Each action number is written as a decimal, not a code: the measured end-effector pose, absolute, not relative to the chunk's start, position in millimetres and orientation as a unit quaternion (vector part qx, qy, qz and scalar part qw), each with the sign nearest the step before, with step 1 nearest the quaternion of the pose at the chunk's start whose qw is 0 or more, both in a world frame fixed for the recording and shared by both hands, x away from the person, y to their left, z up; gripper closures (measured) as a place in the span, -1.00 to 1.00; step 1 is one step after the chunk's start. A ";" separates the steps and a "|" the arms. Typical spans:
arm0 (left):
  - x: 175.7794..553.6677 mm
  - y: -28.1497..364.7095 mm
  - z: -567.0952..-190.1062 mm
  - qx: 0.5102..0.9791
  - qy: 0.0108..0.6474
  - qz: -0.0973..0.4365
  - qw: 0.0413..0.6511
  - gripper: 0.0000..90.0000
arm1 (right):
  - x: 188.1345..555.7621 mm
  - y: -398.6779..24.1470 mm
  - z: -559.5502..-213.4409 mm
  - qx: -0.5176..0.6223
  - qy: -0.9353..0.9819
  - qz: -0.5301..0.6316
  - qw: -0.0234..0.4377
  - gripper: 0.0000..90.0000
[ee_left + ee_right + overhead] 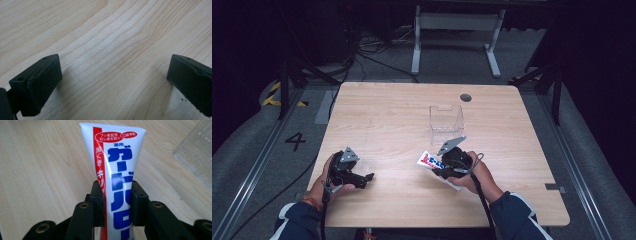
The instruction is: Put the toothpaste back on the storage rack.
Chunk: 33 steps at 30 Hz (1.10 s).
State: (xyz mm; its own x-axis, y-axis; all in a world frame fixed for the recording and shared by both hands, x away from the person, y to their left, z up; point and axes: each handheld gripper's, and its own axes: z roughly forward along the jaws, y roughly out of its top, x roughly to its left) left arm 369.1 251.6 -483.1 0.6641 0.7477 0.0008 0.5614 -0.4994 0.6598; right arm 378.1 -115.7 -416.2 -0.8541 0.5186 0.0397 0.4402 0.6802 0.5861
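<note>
Right gripper (117,205) clamped on a white toothpaste tube (115,170), lower right of centre in the high view, just below the clear plastic box (446,120). Left gripper (362,177) spread wide, nothing between, resting at lower left near the table (402,107) edge. Bare wood across the upper half.

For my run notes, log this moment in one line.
right gripper: shut on white toothpaste tube | left gripper: open | clear plastic box: beyond tube
</note>
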 end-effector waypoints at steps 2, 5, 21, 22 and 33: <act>368.9 251.4 -483.3 0.853 0.385 0.143 0.323 -0.99 | 377.8 -117.0 -414.3 0.262 0.913 0.306 0.068 0.56; 368.8 251.3 -483.4 0.852 0.386 0.142 0.323 -0.99 | 377.7 -123.2 -406.4 0.264 0.905 0.325 0.073 0.56; 369.0 251.4 -483.3 0.853 0.385 0.143 0.323 -0.99 | 381.4 -148.7 -375.5 0.265 0.877 0.385 0.109 0.56; 369.0 251.4 -483.3 0.853 0.385 0.143 0.323 -0.99 | 382.6 -150.3 -373.4 0.266 0.874 0.390 0.112 0.56; 369.0 251.4 -483.4 0.853 0.385 0.143 0.323 -0.99 | 397.2 -163.8 -348.7 0.261 0.857 0.417 0.151 0.56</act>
State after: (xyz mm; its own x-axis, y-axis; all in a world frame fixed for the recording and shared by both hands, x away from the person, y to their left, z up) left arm 369.0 251.4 -483.4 0.6626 0.7490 -0.0053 0.5642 -0.4944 0.6613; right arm 397.2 -163.8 -348.7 -0.8186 0.5729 -0.0414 0.3208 0.5159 0.7943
